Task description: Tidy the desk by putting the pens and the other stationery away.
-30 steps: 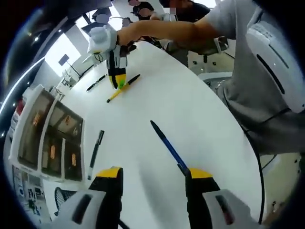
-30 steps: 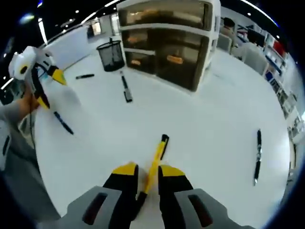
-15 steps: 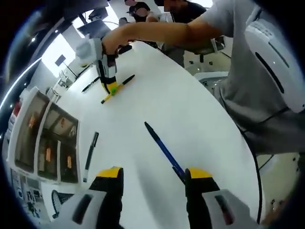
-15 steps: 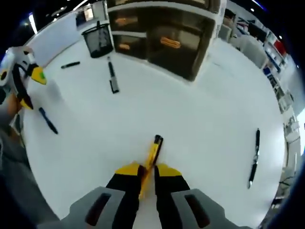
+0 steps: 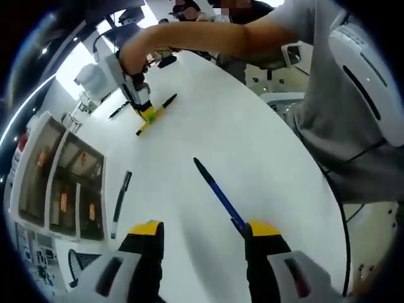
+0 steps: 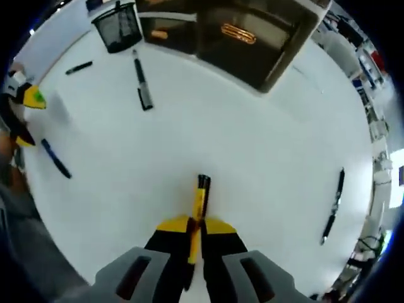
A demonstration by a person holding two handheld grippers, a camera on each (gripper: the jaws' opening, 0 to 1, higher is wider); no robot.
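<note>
My right gripper (image 6: 195,228) reaches low over the white desk (image 6: 265,158), clenched on the yellow pen (image 6: 199,205). My left gripper (image 5: 201,235) hangs spread wide, the blue pen (image 5: 218,196) lying by its right jaw. Ahead, the mesh pen cup (image 6: 118,26) stands beside the drawer unit (image 6: 233,31).

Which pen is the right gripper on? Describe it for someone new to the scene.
On the white desk, in front of the drawer unit, look between the right gripper jaws. The yellow pen has a black tip; the other loose pens are black or blue.
</note>
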